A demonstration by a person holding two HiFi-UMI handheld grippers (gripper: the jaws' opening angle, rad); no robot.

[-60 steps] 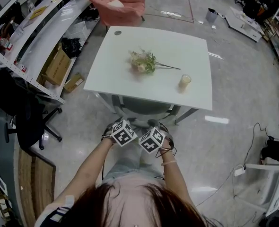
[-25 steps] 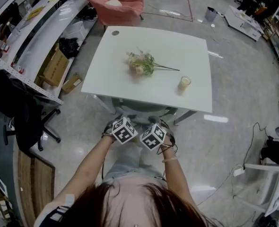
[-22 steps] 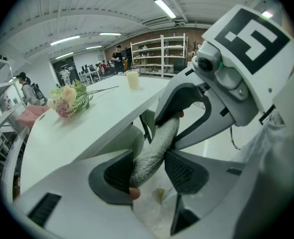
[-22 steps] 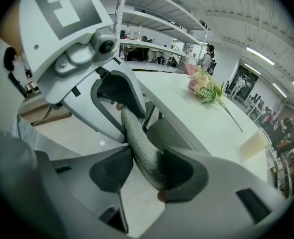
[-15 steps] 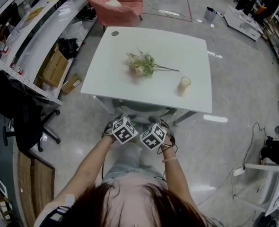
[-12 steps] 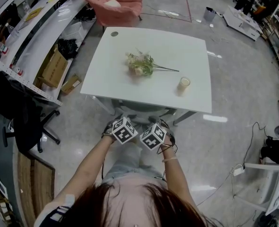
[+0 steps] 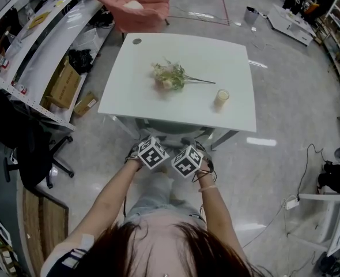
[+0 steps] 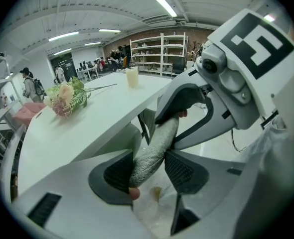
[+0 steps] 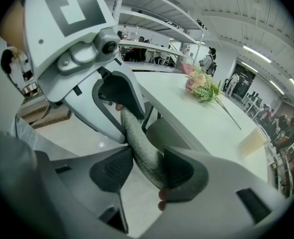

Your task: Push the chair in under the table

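Two grippers hold the chair [image 7: 170, 130] by the grey padded rim of its back; the left gripper [image 8: 148, 169] has its jaws clamped on that rim, the fabric pinched between both dark pads; just beside it, the right gripper [image 9: 143, 169] grips the same rim the same way, jaws closed on it; in the head view their marker cubes sit side by side, close together; the chair stands at the near edge of the table [image 7: 135, 91], partly under the top, its back outside; on the table, flowers [image 7: 169, 77] lie left of centre; a cup [image 7: 221, 96] stands to their right, apart from them.
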